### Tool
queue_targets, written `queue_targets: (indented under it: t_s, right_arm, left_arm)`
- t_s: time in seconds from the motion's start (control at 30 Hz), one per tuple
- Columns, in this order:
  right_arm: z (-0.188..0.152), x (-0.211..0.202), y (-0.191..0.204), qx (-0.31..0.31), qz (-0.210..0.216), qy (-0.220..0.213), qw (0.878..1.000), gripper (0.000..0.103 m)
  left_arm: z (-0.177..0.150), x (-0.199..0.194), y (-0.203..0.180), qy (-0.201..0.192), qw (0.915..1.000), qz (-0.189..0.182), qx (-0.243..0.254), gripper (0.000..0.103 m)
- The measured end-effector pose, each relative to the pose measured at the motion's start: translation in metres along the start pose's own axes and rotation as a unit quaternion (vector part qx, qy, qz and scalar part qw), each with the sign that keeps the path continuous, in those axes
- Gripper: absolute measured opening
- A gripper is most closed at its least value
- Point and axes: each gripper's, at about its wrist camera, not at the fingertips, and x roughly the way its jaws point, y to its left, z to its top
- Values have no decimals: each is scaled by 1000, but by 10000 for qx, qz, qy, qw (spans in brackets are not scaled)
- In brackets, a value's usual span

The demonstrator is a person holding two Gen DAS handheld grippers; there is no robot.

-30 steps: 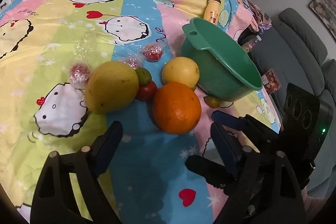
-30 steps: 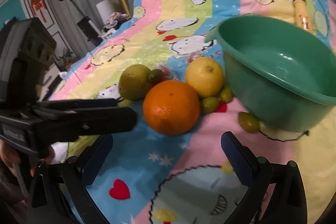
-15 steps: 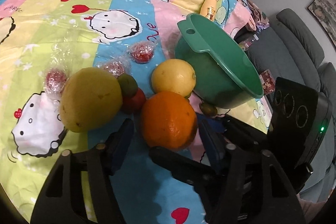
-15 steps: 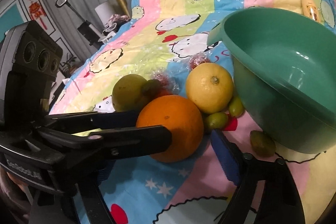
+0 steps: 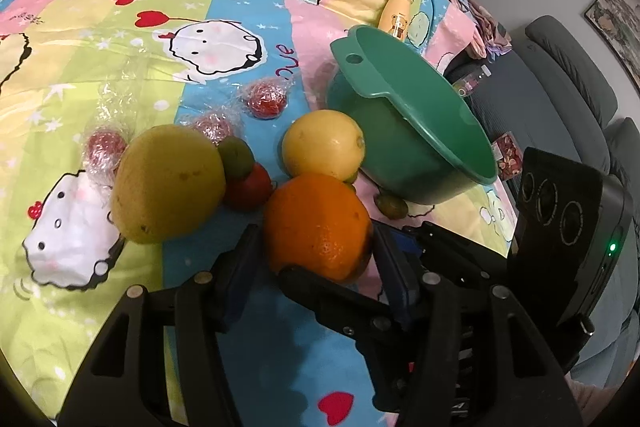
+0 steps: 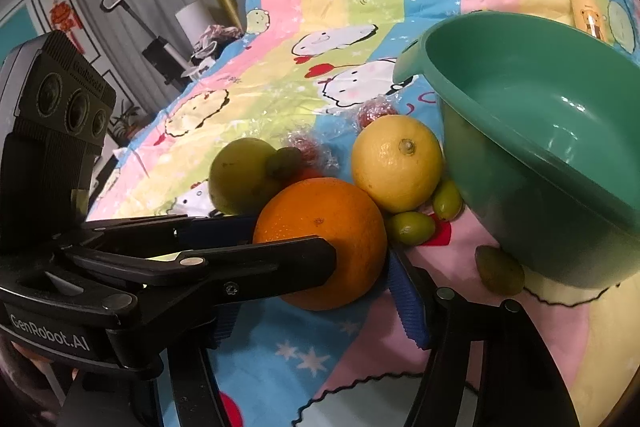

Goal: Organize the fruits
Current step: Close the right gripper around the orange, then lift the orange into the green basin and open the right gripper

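Barely begun: green basin (image 6: 532, 131) empty, every fruit on the bedspread (image 5: 120, 27). Both tools, left (image 5: 316, 247) and right (image 6: 320, 291), just closing, clamped on the orange (image 5: 316, 223) at basin's 8 o'clock. Lemon (image 6: 396, 163), pomelo (image 5: 168, 183), small fruits left.

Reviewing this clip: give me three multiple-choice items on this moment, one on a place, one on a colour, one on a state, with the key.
1. Where does the yellow lemon lie?
A. inside the basin
B. on the bedspread beside the basin
C. on the grey sofa

2. What colour is the basin?
A. green
B. red
C. white

3. What is in the basin?
A. nothing
B. the orange
C. three small green fruits

Key: B, the lemon sits on the bedspread against the basin's outer wall; A, its wall and rim are green; A, the right wrist view shows a bare inside, while the orange sits between the fingers of the left gripper and the right gripper.
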Motion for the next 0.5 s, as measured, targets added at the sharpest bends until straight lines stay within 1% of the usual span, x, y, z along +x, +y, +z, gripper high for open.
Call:
queue_targets:
  t_s: [0.13, 0.23, 0.37, 0.5]
  right_arm:
    - [-2, -14, 11, -122, -13, -135, 9998, 67]
    - [-1, -27, 15, -184, -37, -293, 9994, 67]
    - [8, -48, 12, -140, -114, -587, 9981, 67]
    - [20, -70, 4, -117, -294, -889, 9955, 67]
  left_arm:
    - [-4, -14, -7, -101, 9999, -20, 79, 56]
    - [-2, -23, -19, -222, 9995, -33, 235, 56]
    - [12, -29, -40, -370, 9981, -115, 488, 56]
    - [29, -28, -60, -460, 9958, -268, 742, 56]
